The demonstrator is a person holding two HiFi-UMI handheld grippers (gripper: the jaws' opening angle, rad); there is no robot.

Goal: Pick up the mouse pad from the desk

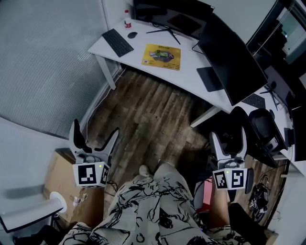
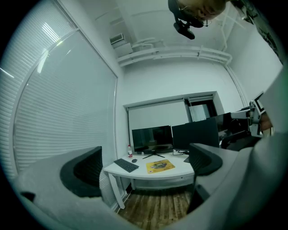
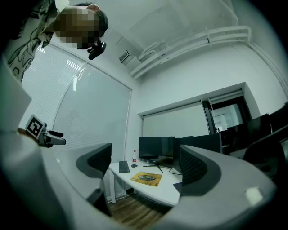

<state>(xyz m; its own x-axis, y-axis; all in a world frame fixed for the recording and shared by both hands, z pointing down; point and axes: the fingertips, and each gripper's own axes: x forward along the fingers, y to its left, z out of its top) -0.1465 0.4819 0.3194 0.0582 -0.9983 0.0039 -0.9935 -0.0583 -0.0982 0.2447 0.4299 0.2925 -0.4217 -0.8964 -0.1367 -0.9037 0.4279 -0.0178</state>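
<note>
Mouse pad [image 1: 161, 56] near desk [image 1: 189, 72] edge, seemingly — wood floor [image 1: 153, 115] below.

On the desk [image 1: 189, 74], the pad [image 1: 161, 56] has the keyboard [image 1: 117, 42] at 10 o'clock and the monitor [image 1: 162, 12] at 12.

No readable text, print on yellow mouse pad [image 1: 162, 56] too small to read

Shows a dark wood-plank floor [image 1: 153, 115] beneath a white curved desk [image 1: 191, 72]. Has pale slatted blinds [image 1: 48, 57] along the left wall, and a black office chair [image 1: 263, 127] at the right. Carries white pipes [image 3: 193, 42] just under the white ceiling. Lies in dim, cool light.
</note>
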